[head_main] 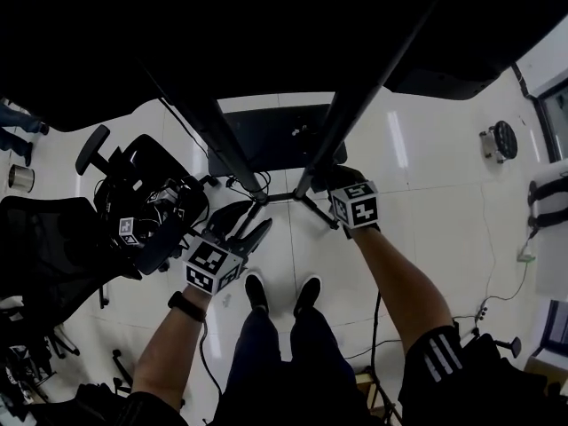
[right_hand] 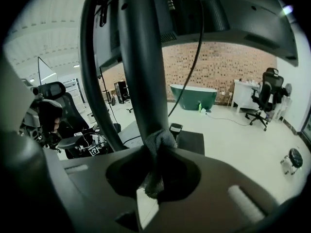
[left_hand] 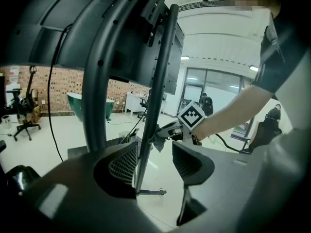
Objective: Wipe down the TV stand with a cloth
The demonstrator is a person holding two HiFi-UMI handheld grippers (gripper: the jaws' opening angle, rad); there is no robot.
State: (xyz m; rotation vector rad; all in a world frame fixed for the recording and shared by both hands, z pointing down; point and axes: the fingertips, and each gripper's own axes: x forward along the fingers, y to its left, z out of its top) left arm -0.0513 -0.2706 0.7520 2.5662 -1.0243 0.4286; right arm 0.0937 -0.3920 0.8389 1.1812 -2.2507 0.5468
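1. TV stand [head_main: 359,105] is standing on the pale floor [head_main: 426,176] directly in front of you. Its two dark uprights are slanting down from the screen [right_hand: 233,18] overhead to a dark base plate [head_main: 266,136] beyond your shoes [head_main: 257,293].
2. Your right tool [right_hand: 154,168] is clamping a bunched grey cloth [right_hand: 159,140] between jaws drawn almost together. It is pressing the cloth against the right upright [right_hand: 143,81], low down and close to where that upright meets the feet.
3. Your left tool [left_hand: 155,161] is hovering just beside the left upright [left_hand: 95,106] at about the same low level, with its jaws standing well apart and gripping nothing. The slimmer pole showing in the gap between them is looking like the far upright, where the right tool is working, and not something being held.
4. Judging by where the cloth is sitting, the wipe is taking in the lower stretch of the right upright, so the job is looking part-way through at most. No view is showing which surfaces are already clean, so nothing is telling you how much is finished.
5. The left upright, the base plate and the thin feet [left_hand: 150,192] are looking like the work remaining. Only the right tool is carrying a cloth to do it.
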